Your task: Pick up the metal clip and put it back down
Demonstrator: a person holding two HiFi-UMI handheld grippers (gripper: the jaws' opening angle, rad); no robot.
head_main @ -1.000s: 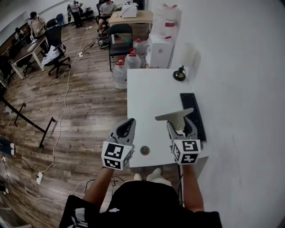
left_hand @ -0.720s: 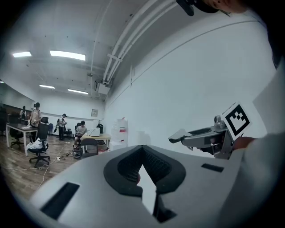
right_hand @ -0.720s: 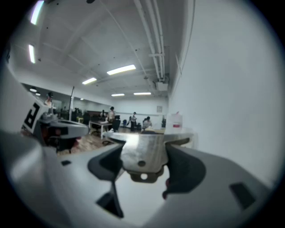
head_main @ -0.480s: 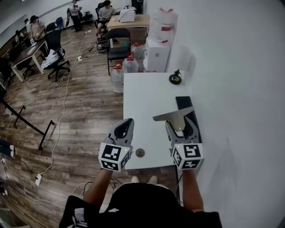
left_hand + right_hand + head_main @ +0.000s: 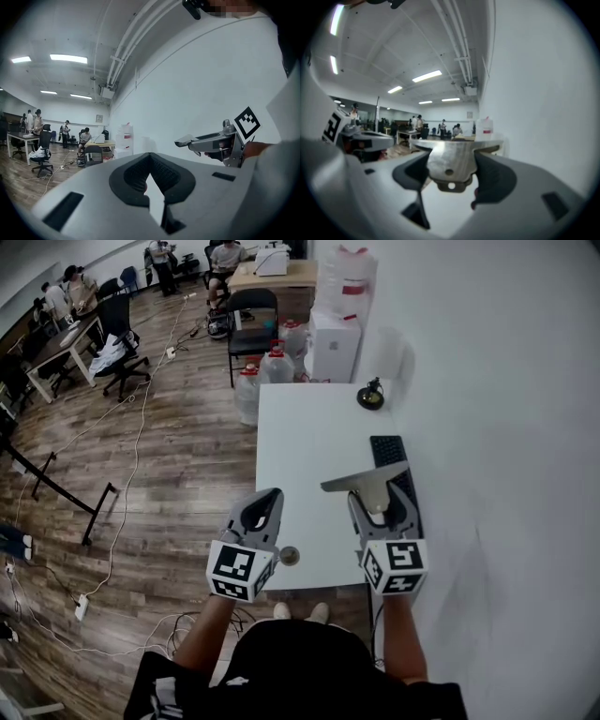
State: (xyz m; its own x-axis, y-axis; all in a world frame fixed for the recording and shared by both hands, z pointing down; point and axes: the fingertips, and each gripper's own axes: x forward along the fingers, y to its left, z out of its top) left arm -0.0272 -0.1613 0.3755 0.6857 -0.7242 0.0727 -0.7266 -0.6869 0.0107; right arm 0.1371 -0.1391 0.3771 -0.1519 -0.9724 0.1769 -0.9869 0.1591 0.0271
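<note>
While clamped in the right hand-held gripper [image 5: 379, 509], juts forward past the tips as a flat metal clip [image 5: 367, 482] in the head view. Runs its long crossbar left to right, square across the jaws, right end tilted a little up and away. Hangs over the right side of the white worktop [image 5: 305, 442], by the near end of the keyboard [image 5: 397, 465]. Places the left hand-held gripper [image 5: 267, 502] level with the right one, well apart from the clip, over the worktop's front left corner. Shows a small round thing [image 5: 289, 556] on the worktop near the front edge, just beside that left hand-held gripper. Farther off: a dark object [image 5: 371, 395] near the far right corner, then water jugs [image 5: 267, 367] and a chair [image 5: 251, 310] on the wood floor.

Left gripper view: dark pads [image 5: 133, 176] brought together at the tip, nothing caught between them. Off to the right, clip [image 5: 184, 139] seen edge-on, as a thin grey bar pointing left from the other hand-held gripper.

Right gripper view: clenched on the clip [image 5: 452, 161], one dark pad pressing each side of its narrow stem. Crossbar level and wide beyond the pads. Stem with two small holes, pointing back toward the camera.
</note>
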